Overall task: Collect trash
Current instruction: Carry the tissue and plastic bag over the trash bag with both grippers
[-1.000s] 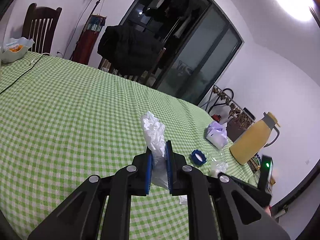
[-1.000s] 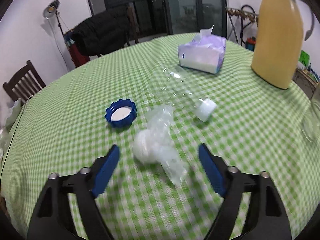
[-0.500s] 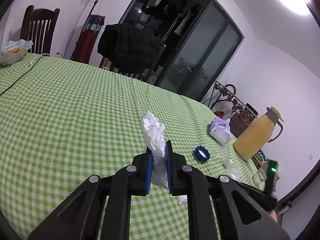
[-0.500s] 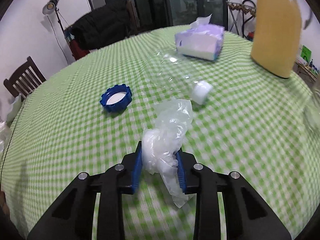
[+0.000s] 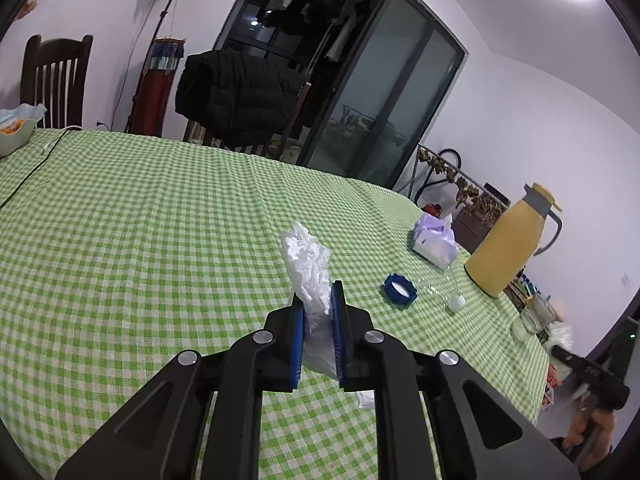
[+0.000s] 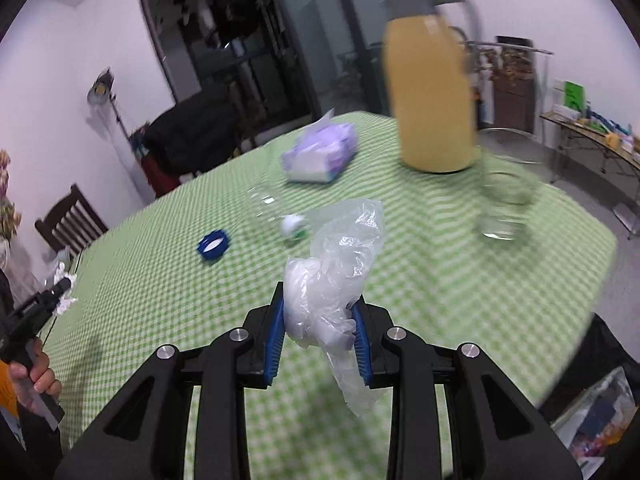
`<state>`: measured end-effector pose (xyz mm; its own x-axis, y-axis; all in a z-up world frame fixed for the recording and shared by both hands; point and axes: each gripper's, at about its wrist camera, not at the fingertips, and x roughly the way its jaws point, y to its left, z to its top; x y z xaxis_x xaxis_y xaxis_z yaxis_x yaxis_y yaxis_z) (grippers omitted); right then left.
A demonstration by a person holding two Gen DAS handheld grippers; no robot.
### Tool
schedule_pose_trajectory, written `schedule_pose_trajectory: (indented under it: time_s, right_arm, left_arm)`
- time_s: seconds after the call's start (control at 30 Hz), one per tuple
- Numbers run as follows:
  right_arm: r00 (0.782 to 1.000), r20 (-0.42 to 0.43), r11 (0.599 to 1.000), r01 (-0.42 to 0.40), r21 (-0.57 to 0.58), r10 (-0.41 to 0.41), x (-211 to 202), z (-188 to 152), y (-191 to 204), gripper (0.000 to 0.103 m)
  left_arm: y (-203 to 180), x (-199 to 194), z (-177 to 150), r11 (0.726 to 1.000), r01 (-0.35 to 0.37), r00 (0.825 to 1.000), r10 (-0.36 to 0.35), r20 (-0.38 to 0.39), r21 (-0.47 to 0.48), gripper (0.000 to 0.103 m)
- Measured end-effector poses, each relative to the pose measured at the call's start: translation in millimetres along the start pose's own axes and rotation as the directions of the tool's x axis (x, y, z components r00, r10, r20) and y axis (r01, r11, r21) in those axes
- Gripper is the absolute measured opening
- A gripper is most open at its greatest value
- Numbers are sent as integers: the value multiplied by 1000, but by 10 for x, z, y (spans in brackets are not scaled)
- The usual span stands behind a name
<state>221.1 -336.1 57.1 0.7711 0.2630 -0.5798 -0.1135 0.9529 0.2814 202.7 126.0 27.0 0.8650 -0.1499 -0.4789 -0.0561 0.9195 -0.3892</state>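
Observation:
My left gripper (image 5: 317, 300) is shut on a crumpled white tissue (image 5: 306, 264) that sticks up above its blue pads, over the green checked tablecloth (image 5: 140, 240). My right gripper (image 6: 318, 308) is shut on a crumpled clear plastic bag (image 6: 332, 276), lifted off the cloth near the table's right edge. A blue bottle cap (image 5: 400, 289) (image 6: 214, 245) lies on the table, with a clear plastic bottle with a white cap (image 6: 294, 226) (image 5: 456, 302) beside it. In the right wrist view the left gripper (image 6: 64, 284) shows at far left in a hand (image 6: 34, 376).
A yellow thermos jug (image 6: 430, 92) (image 5: 508, 244), a purple tissue pack (image 6: 320, 152) (image 5: 434, 238) and a glass (image 6: 504, 208) stand at the right. A bowl (image 5: 12, 132) and a cable (image 5: 24, 176) lie far left. Chairs and a bag on the floor (image 6: 596, 412) surround the table.
The right gripper closed on the plastic bag, lifted it off the cloth and swung toward the table's right edge. The left gripper kept its hold on the tissue and rolled slightly.

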Motion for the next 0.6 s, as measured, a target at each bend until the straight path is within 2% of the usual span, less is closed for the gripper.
schedule_pose_trajectory:
  time_s: [0.1, 0.17, 0.27, 0.43, 0.5, 0.6]
  right_arm:
    - [999, 29, 998, 35, 48, -37, -260, -87, -360, 30]
    - [997, 45, 994, 59, 88, -63, -447, -171, -644, 30]
    - [995, 53, 986, 73, 151, -82, -623, -302, -1004, 30]
    - [984, 87, 964, 134, 228, -157, -997, -497, -1582, 30]
    - [972, 96, 949, 185, 253, -215, -1174, -602, -1825, 30]
    - [937, 99, 910, 296, 289, -336, -1466, -799, -2216, 30]
  left_arm:
    - [-21, 78, -22, 1000, -24, 999, 23, -39, -7, 10]
    - [-102, 81, -14, 1000, 11, 998, -12, -65, -17, 10]
    - [-400, -12, 8, 999, 34, 998, -32, -51, 35, 10]
    - [-1153, -102, 17, 984, 106, 994, -100, -49, 140, 10]
    - [-1458, -99, -26, 974, 149, 988, -140, -64, 170, 10]
    - [-1969, -30, -163, 949, 242, 968, -219, -125, 205, 10]
